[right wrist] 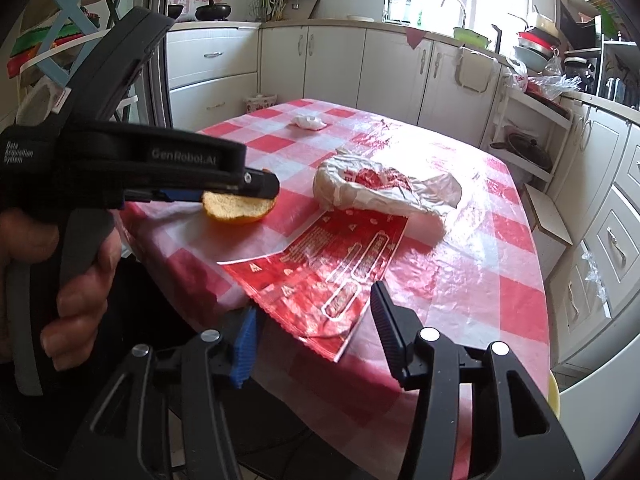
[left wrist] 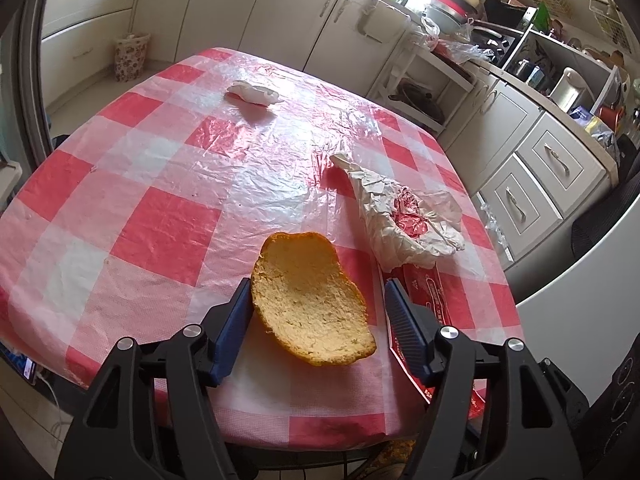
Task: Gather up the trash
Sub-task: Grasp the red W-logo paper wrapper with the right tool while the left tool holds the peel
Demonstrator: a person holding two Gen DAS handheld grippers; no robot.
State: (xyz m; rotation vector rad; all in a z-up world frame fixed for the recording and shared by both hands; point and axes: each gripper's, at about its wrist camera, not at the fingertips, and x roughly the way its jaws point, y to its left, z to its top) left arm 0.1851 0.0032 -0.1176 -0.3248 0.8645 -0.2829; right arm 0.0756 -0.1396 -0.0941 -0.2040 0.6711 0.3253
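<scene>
- Left gripper (left wrist: pixel 318 316): jaws spread, the orange peel (left wrist: pixel 310 298) lying between them on the bench (left wrist: pixel 160 184). One pad sits right at the peel's edge; the other stands clear of it. Nothing pinched.
- Right gripper (right wrist: pixel 312 332): jaws spread, poised over the near corner of the flat red wrapper (right wrist: pixel 320 272), which overhangs the bench edge. Pads not pressing on it.
- Other trash in view: a crumpled white plastic bag (left wrist: pixel 404 216), red showing at its open mouth, just beyond the wrapper and touching its far end; a small white tissue wad (left wrist: pixel 254 93) well apart, near the far side.
- Judgement on step: both pieces are lined up for pickup, neither gripped. The bag looks the likely collector.
- Peel: it is curved and stiff, pale side up. I should close across its narrow width, low enough that the pads catch the rim and do not skate over the top. Close slowly; a hard squeeze could crack it or flip it out.
- Wrapper: thin and slick on a slick plastic cover. The overhanging corner is the best hold, one pad above, one below, so I need not scrape it off the bench.
- Risk: dragging the wrapper may shift the bag resting on its far end. Lift first, then pull.
- Tissue wad left for later.
</scene>
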